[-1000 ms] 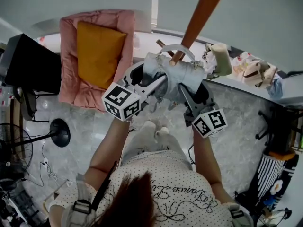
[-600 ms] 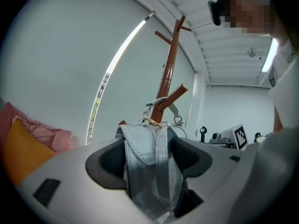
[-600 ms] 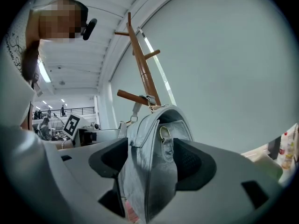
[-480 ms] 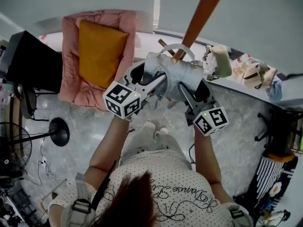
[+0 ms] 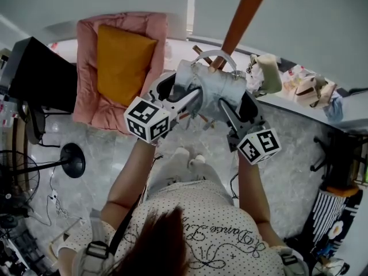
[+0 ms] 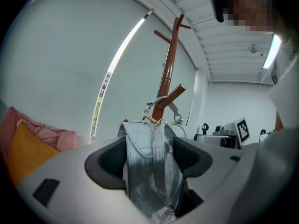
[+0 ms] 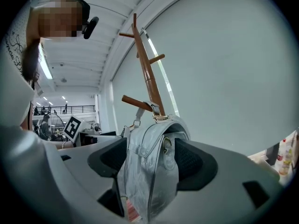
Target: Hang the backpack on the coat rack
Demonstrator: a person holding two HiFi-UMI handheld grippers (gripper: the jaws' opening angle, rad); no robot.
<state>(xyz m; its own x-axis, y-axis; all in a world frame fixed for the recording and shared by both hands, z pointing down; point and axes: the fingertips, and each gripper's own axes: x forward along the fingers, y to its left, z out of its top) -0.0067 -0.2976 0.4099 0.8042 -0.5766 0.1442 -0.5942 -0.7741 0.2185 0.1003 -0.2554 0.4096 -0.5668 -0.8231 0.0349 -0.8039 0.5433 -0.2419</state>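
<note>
Left gripper [image 6: 149, 155] clamped on the silver backpack [image 5: 210, 85], pads pressing both sides of its straps. Right gripper [image 7: 152, 160] jaws opening, the backpack's other end between them, pads look just clear of it. Backpack's top handle [image 5: 221, 55] is looped over a lower peg [image 6: 170, 96] of the wooden coat rack [image 5: 244, 16]. Orange cushion [image 5: 123, 62] sits in the pink armchair [image 5: 83, 85]. Grey marble floor [image 5: 103, 148], pale wall behind.

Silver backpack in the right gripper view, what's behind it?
The brown coat rack stands behind the backpack, whose top handle loops over one peg. The rack's lower pole and base are hidden by the backpack.
</note>
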